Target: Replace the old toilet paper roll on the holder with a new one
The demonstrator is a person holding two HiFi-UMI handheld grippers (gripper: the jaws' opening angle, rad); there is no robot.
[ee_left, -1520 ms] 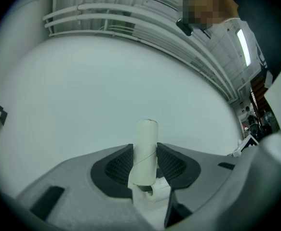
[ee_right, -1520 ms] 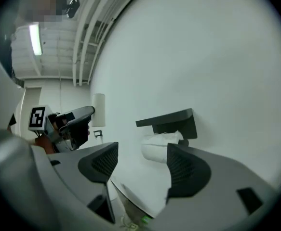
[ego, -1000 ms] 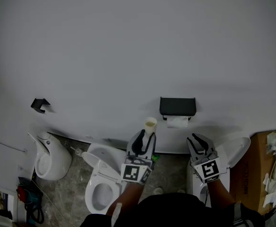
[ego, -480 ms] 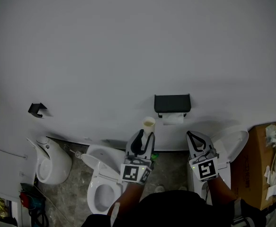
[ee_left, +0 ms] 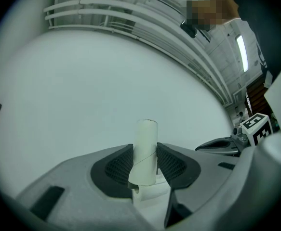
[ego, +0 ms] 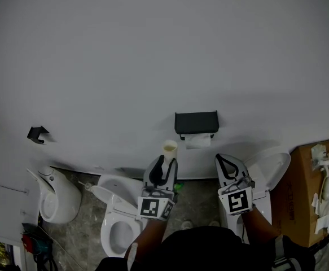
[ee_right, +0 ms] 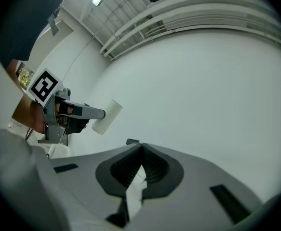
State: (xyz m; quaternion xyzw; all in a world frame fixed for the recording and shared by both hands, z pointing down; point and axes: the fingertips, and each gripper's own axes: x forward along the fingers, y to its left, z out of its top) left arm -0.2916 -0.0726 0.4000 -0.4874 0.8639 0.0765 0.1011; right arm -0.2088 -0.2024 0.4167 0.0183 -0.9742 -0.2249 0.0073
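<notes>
Overhead, head view: the left gripper [ego: 164, 162] and right gripper [ego: 223, 161] are both held out toward a plain white wall [ego: 164, 49]. The left gripper holds an empty cardboard tube [ego: 169, 149] upright, just left of and below the black holder [ego: 196, 122] fixed to the wall. A white toilet paper roll [ego: 198, 141] shows under the holder's cover, with a sheet hanging from it. The right gripper sits below the holder, apart from the paper. An open toilet [ego: 116, 224] stands under the left gripper. A second toilet lid [ego: 272, 171] rises beside the right gripper. A cardboard box [ego: 308, 202] stands at the far right, a white floor fixture [ego: 54, 193] at the far left, and a small black hook [ego: 36, 133] sits on the wall above that fixture.

Left gripper view: both jaws pinch the cardboard tube [ee_left: 145, 150] near its lower end, so that most of it stands above the pads [ee_left: 116, 166]. The right gripper [ee_left: 222, 143] appears at the right edge.

Right gripper view: its jaws are pressed together at the tips, pointing at the bare wall. The left gripper [ee_right: 96, 114] shows at the left, with its marker cube [ee_right: 44, 86] and the tube [ee_right: 106, 117] projecting from its jaws.
</notes>
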